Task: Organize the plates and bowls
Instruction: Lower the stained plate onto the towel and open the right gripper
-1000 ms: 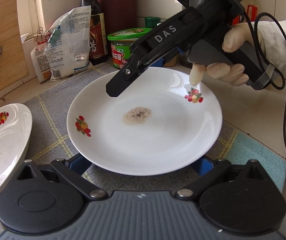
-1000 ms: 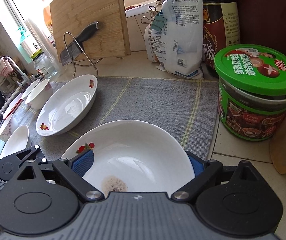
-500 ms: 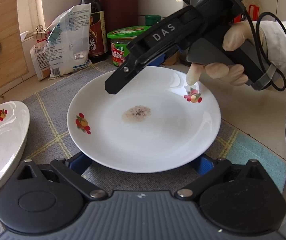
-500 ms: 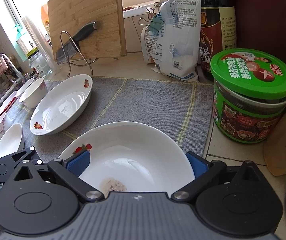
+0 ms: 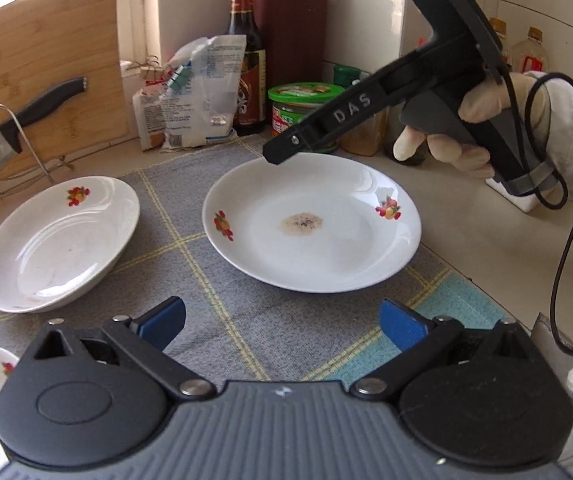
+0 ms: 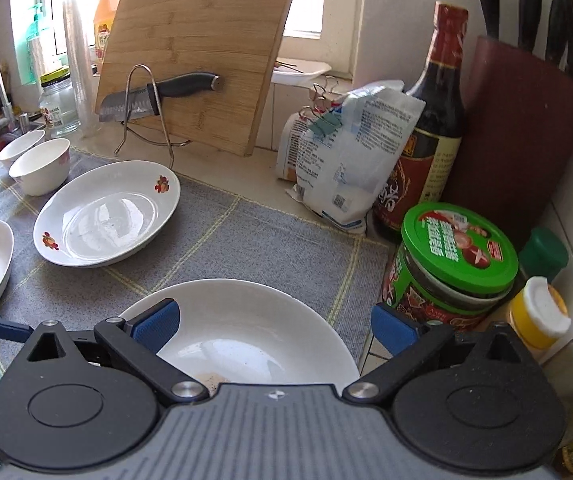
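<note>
Grey woven mat [image 5: 222, 280] w/ yellow grid lines covers the counter; pale tile counter [image 5: 486, 240] shows at its right edge. Along the back: bamboo cutting board [image 6: 202, 52] leaning at the window w/ a knife [image 6: 158, 94] on a wire stand, clipped white bag [image 6: 350, 160], dark sauce bottle [image 6: 430, 128], maroon knife block [image 6: 522, 140], green-lidded jar [image 6: 454, 264].

Soiled plate [image 5: 310, 224], fruit prints on rim and a brownish smear in the centre, sits flat on the mat toward its right side. Second plate [image 5: 58, 240] lies apart to its left, tilted. Small bowls [image 6: 40, 166] stand further left nr the sink.

Left gripper [image 5: 282, 326] is low over the mat, nr side of the soiled plate, not touching it; blue pads wide apart, nothing between them. Right gripper [image 6: 274, 322] is held by a gloved hand [image 5: 458, 136], angled down over the plate's far rim; its jaws are spread wide, plate beneath them, grasping nothing.
</note>
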Motion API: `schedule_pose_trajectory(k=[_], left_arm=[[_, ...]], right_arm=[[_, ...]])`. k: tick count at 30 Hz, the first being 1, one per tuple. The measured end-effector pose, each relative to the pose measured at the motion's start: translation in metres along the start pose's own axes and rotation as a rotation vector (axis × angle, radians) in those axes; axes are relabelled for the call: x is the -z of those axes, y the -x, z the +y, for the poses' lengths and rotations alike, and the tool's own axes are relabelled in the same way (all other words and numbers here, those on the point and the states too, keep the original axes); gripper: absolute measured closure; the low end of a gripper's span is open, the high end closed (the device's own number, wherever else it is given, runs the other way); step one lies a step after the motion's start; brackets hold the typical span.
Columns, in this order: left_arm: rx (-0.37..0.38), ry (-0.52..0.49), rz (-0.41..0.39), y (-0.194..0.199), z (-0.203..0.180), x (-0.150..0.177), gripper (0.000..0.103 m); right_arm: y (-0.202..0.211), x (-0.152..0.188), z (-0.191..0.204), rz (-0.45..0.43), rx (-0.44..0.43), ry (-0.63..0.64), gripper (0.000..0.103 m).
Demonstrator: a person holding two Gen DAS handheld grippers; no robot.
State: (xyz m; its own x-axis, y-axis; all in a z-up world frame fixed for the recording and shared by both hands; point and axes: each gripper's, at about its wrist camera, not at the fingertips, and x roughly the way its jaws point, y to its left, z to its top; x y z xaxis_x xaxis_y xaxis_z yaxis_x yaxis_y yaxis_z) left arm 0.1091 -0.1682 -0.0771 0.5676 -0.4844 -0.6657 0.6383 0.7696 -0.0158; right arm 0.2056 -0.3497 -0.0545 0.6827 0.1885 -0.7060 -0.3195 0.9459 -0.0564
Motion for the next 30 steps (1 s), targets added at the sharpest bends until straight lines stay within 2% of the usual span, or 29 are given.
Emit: schedule_pose_trajectory(k=[3,11,16,22,30], left_arm=[[-0.077,0.021,-0.021,0.021,0.006,-0.003,0.001],[-0.17,0.077,-0.048,0.08,0.039,0.02,0.001],[-0.198,0.108,-0.034,0.11,0.062,0.048,0.001],[-0.208,0.139,-0.017,0.139,0.094,0.076,0.001],[-0.208,0.145,0.01,0.158,0.132,0.111,0.001]], right_arm=[[0.006,-0.005,0.023,-0.009,0.025,0.059,0.0],[0.02,-0.02,0.087,-0.001,-0.059,0.07,0.0],[0.024,-0.019,0.134,0.028,-0.073,0.066,0.0],[0.022,-0.007,0.18,0.089,-0.099,-0.002,0.0],[0.018,0.002,0.229,0.135,-0.111,-0.039,0.0]])
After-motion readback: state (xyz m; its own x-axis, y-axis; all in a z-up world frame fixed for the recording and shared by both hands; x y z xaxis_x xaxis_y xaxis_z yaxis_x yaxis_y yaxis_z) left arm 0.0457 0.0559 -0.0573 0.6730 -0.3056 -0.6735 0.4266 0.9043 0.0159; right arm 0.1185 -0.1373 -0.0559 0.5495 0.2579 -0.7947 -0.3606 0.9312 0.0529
